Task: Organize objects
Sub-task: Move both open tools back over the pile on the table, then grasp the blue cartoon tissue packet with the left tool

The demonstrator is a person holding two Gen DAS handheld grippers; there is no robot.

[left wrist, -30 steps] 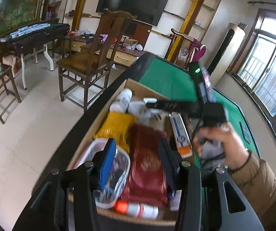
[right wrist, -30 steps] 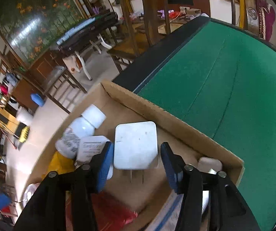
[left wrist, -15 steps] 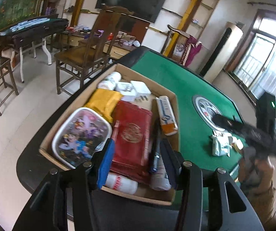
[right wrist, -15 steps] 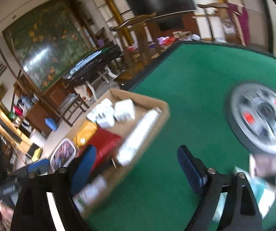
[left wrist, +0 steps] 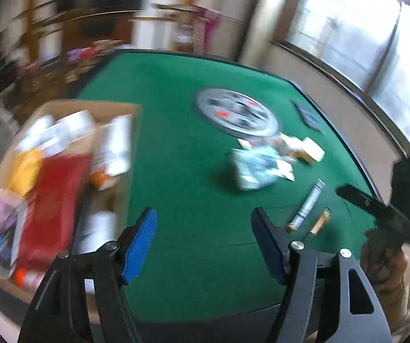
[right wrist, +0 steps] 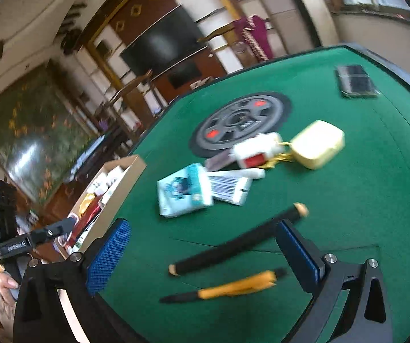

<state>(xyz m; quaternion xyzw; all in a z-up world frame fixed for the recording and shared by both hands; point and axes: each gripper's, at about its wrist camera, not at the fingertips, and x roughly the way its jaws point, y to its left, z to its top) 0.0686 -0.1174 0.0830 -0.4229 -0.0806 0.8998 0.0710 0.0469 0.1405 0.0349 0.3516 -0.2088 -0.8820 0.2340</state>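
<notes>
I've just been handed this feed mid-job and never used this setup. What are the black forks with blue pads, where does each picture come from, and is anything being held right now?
There is no robot: a person carries a two-fingered tool in each hand, with a wide-angle camera on each looking along its fingers. In the left view, the left tool has just been opening and is empty. In the right view, the right tool has also just been opening wide; a black stick lies on the cloth between its fingers, not gripped. The green table also carries an orange pen, a pale blue packet, a cream case and a white block. The cardboard box on the left already holds sorted things, blurred here.
</notes>
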